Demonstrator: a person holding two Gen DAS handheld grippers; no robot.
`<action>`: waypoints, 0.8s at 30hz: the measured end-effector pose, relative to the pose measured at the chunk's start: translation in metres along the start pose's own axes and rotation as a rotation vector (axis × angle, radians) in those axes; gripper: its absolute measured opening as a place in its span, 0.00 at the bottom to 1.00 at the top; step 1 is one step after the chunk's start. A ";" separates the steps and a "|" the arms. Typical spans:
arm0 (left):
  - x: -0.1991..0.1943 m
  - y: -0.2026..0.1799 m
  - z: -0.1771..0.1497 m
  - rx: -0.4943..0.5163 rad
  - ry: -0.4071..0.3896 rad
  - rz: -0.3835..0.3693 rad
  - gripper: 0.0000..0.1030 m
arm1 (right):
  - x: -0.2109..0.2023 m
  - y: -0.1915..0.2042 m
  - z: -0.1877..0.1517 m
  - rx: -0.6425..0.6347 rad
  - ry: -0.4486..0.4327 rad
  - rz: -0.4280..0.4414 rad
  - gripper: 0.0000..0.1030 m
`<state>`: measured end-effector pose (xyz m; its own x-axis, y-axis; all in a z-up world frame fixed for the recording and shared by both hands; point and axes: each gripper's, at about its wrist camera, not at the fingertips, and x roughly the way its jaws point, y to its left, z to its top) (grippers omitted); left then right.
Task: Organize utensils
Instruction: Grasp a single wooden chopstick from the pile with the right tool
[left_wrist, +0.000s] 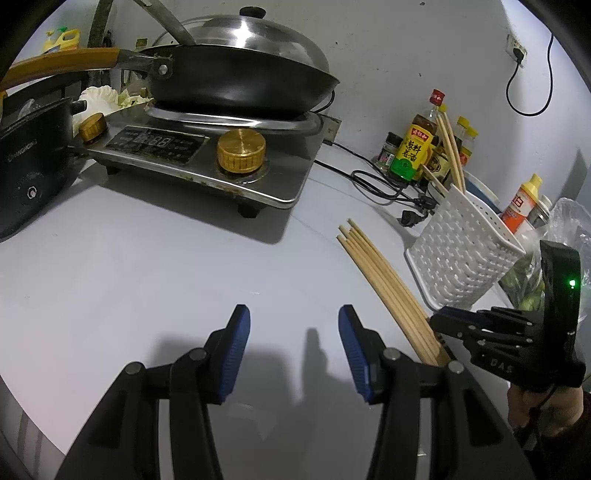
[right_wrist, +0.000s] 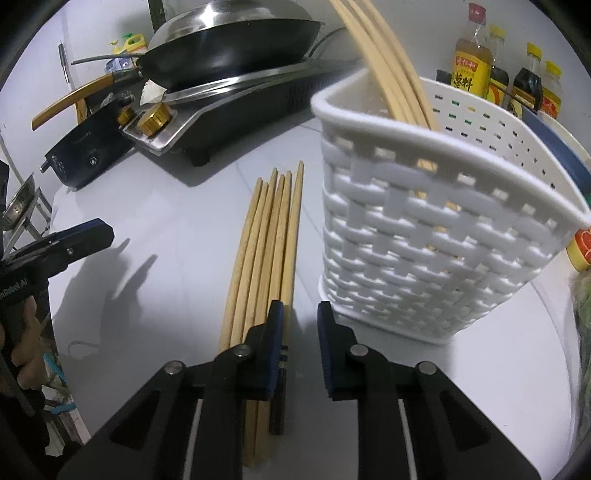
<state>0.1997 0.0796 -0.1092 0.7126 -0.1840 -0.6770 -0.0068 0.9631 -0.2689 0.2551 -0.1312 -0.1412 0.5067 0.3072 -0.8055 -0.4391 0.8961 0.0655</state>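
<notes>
1. Right gripper (right_wrist: 300, 314), bottom centre of the right wrist view: jaws narrowly apart, clamping nothing; left pad overlaps the loose chopsticks (right_wrist: 266, 236) lying on the table (right_wrist: 177, 229).
2. Left gripper (left_wrist: 294, 332): jaws apart, empty.
3. White basket (right_wrist: 424, 229), right of the loose chopsticks; holds upright chopsticks (right_wrist: 388, 62).
</notes>
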 end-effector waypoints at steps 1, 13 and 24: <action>0.000 -0.002 0.000 0.005 0.004 -0.001 0.48 | 0.000 0.000 0.000 -0.003 -0.001 0.001 0.16; 0.016 -0.056 -0.005 0.120 0.061 -0.024 0.48 | -0.014 -0.008 -0.017 -0.029 -0.017 0.023 0.06; 0.051 -0.110 -0.008 0.257 0.139 0.028 0.49 | -0.045 -0.028 -0.039 -0.023 -0.079 0.074 0.06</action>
<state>0.2311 -0.0371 -0.1190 0.6118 -0.1649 -0.7737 0.1659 0.9830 -0.0783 0.2158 -0.1824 -0.1301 0.5285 0.3975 -0.7501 -0.4939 0.8626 0.1092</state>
